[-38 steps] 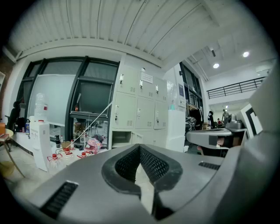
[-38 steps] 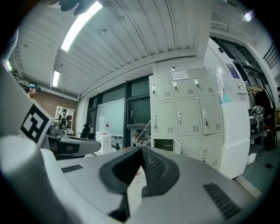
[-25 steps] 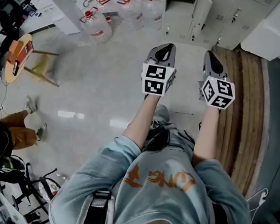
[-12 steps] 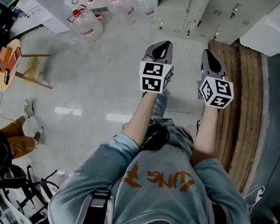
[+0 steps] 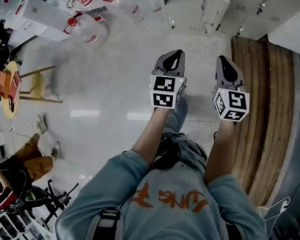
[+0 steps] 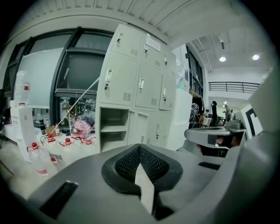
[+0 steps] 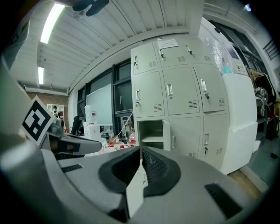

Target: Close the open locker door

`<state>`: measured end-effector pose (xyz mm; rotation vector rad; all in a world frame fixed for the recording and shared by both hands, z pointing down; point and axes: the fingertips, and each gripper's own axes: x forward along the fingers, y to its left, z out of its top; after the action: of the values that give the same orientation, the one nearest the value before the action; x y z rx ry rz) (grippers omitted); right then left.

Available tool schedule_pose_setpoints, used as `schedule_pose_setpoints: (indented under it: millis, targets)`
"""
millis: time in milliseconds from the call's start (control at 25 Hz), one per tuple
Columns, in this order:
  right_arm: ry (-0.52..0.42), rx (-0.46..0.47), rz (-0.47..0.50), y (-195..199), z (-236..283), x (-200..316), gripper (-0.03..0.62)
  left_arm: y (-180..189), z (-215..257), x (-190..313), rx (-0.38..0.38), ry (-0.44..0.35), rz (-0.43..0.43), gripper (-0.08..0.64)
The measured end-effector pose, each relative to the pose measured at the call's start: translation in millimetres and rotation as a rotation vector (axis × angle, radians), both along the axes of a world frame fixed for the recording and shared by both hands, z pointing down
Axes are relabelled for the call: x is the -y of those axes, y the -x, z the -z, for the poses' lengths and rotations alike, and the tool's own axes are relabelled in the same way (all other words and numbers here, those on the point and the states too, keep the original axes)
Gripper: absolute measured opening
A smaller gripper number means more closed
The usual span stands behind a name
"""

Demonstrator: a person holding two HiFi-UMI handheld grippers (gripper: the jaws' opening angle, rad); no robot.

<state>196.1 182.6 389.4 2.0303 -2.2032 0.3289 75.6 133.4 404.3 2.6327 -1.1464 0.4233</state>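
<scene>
**Clerk:** Item one, left gripper (image 5: 172, 59). Condition?

**Checker:** Jaws pressed together, nothing between them. Item two, right gripper (image 5: 227, 65): likewise closed and empty. The person carries both out in front, side by side and level.

**Clerk:** Item three, the task's thing.

**Checker:** Locker door (image 7: 166, 134), bottom row of the locker bank (image 7: 183, 92). It stands swung out into the room from the right edge of the open compartment (image 7: 151, 133). Long axis upright. Seen nearly edge-on, with its handle face turned to the right.

**Clerk:** Bearing from the grippers?

**Checker:** Straight ahead and well apart, with bare floor (image 5: 115, 95) between; no contact. In the right gripper view the door sits almost directly above the jaw tips. In the left gripper view the compartment lies left of the centre line.

**Clerk:** Nearer hand?

**Checker:** Roughly equal. By judgement the right gripper suits better: it faces the outer side, which must be pushed leftward and back to shut the door.
</scene>
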Motion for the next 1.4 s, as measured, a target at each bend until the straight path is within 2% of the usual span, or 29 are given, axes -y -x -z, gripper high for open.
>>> schedule_pose_setpoints:
  millis: [240, 720, 1000, 1160, 1400]
  targets:
    - [0.059, 0.025, -0.004, -18.7, -40.3, 52.3, 0.032, -24.3, -33.7, 49.7, 0.001, 0.059, -0.021, 0.018]
    - [0.163, -0.004, 0.011, -58.4, -113.1, 131.4, 0.032, -64.8, -106.4, 94.6, 0.037, 0.166, -0.106, 0.018]
    - [0.223, -0.026, -0.004, -89.8, -148.1, 165.4, 0.034, -84.1, -130.9, 120.7, 0.043, 0.197, -0.144, 0.018]
    - [0.251, -0.040, 0.025, -94.9, -161.8, 187.4, 0.038, -90.5, -140.0, 137.1, 0.044, 0.211, -0.156, 0.018]
    - [0.278, -0.053, 0.041, -100.3, -176.0, 205.3, 0.083, -92.2, -151.6, 148.4, 0.042, 0.233, -0.165, 0.018]
